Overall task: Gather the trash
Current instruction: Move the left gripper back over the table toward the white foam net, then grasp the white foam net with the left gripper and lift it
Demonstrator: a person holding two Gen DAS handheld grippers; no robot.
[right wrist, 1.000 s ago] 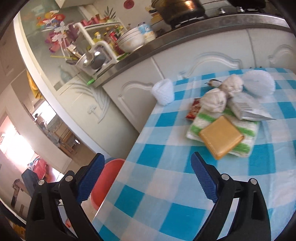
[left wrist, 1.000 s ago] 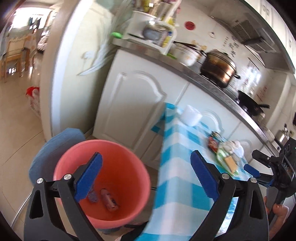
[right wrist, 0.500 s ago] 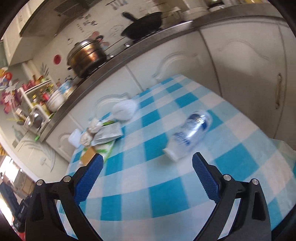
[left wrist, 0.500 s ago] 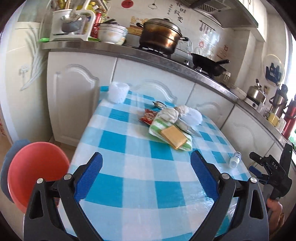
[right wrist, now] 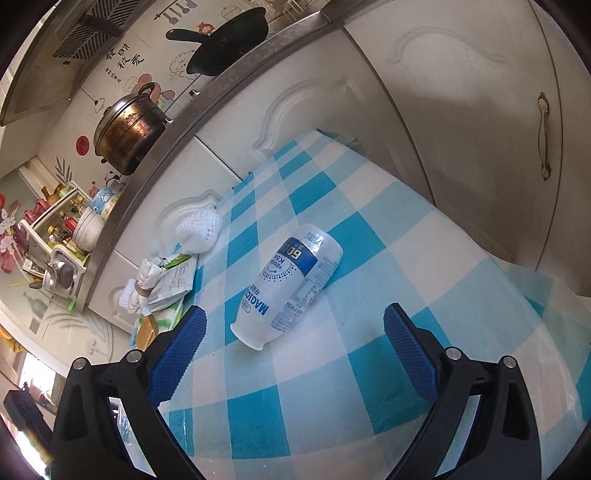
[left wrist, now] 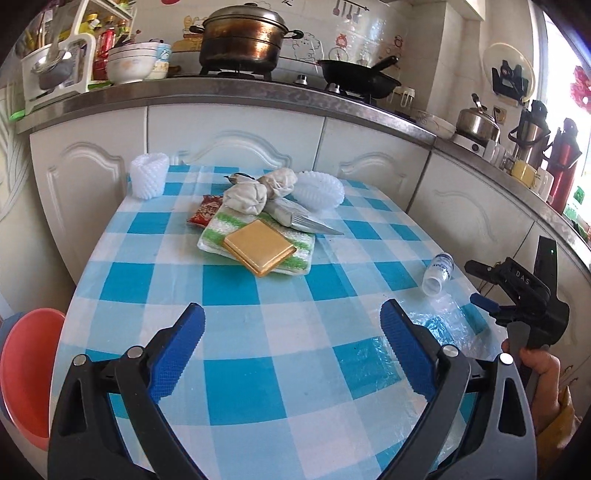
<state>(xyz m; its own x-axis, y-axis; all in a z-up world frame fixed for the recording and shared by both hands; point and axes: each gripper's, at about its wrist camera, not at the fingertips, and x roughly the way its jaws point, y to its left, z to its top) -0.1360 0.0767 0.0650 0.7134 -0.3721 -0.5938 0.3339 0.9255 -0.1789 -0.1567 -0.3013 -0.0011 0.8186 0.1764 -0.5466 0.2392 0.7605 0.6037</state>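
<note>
A white plastic bottle (right wrist: 291,288) with a blue label lies on its side on the blue-checked tablecloth (right wrist: 388,229), just ahead of my open, empty right gripper (right wrist: 293,343). In the left wrist view the bottle (left wrist: 437,272) lies at the table's right edge, near the right gripper (left wrist: 513,291). A trash pile sits mid-table: a yellow square box (left wrist: 258,246) on a green-white pack (left wrist: 221,225), crumpled tissues (left wrist: 247,197), a red wrapper (left wrist: 205,214), a silver packet (left wrist: 295,218). My left gripper (left wrist: 291,350) is open and empty above the near tablecloth.
A pink bucket (left wrist: 26,369) stands on the floor left of the table. White foam nets (left wrist: 149,181) (left wrist: 319,190) lie at the table's far side. White cabinets (left wrist: 236,140) with a counter, pot (left wrist: 242,35) and wok (left wrist: 358,77) run behind.
The left gripper swung from over the pink bucket to face the table and came closer. The right gripper turned from the trash pile to the bottle and moved close to it.
</note>
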